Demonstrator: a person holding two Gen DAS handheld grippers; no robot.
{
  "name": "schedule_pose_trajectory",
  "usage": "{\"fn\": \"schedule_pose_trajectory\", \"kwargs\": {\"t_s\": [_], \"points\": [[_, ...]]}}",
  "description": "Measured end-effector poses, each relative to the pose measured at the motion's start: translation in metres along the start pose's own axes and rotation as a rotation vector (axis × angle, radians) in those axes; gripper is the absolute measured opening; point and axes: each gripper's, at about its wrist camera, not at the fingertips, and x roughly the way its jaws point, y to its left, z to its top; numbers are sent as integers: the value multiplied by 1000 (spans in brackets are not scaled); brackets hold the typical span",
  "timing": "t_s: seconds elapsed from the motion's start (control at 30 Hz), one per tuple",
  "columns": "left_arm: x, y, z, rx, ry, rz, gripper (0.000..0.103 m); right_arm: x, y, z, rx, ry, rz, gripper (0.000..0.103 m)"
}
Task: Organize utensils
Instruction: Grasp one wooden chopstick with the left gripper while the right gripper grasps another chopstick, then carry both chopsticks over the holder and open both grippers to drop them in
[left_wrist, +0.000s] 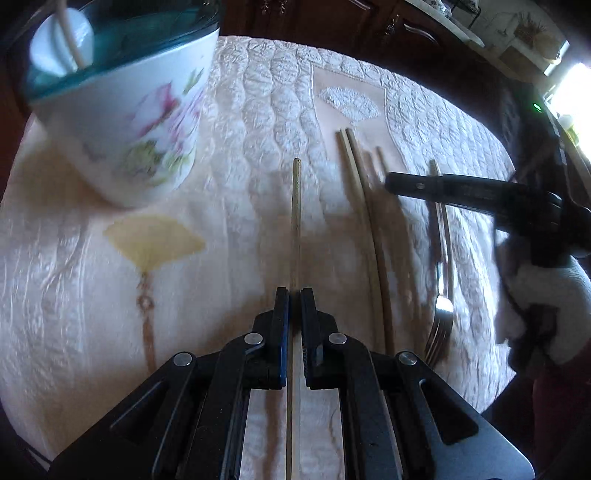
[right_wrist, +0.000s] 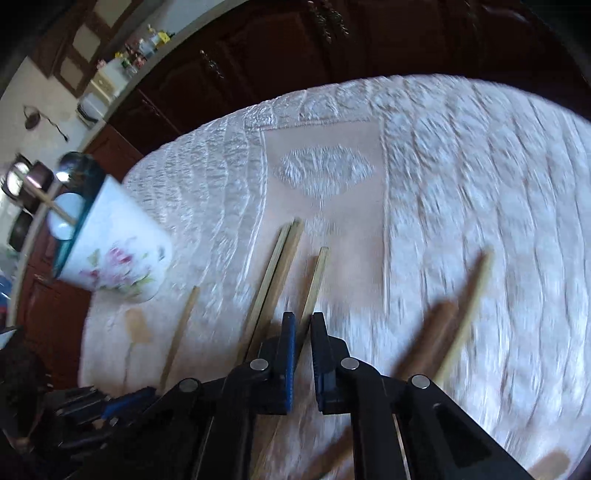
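A quilted cloth, pale pink with raised white stitching and a yellow fan motif, covers the whole work surface, and dark wooden cabinets stand behind it. A white floral cup with a teal rim sits at the far left of the cloth; a pale stick and a white object stand inside it, the stick leaning against the rim. The left gripper points steeply down at the cloth with its jaws drawn narrow, closed on a single chopstick that runs between the pads and extends forward toward the middle of the cloth. To the right of this chopstick, a pair of chopsticks lies side by side on the cloth, touching along their length. The right gripper has its jaws narrow as well, with one further chopstick passing between the pads; whether the pads actually press on it cannot be told through the motion blur. In the left wrist view this gripper enters from the right edge, carried by a gloved hand. A metal fork lies near the right side of the cloth, tines toward the camera, with another pale stick just beside its handle.
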Motion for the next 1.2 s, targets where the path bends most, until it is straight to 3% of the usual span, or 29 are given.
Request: {"fn": "schedule_pose_trajectory", "kwargs": {"t_s": [0.13,0.27,0.53,0.67,0.73,0.77,0.8,0.97,1.2], "points": [[0,0,-4,21,11,17,7,-3,-3,-11,5,7,-17,8],[2,-2,13,30,-10,34,26,-3,1,-5,-35,14,-64,14],[33,-20,63,89,-24,154,26,15,5,15,-51,42,-83,16],[49,-22,71,100,-1,191,26,25,10,23,-63,43,-65,16],[52,-25,70,128,-10,210,24,27,13,25,-78,44,-54,11],[53,-27,71,139,-10,205,8,26,14,26,-66,42,3,11],[52,-28,71,150,-1,180,4,25,15,26,-56,33,39,10],[14,-13,74,80,-54,29,4,-2,32,26,-94,-43,60,7],[-60,0,59,44,-179,-65,4,-54,70,23,-169,-146,160,5]]}}
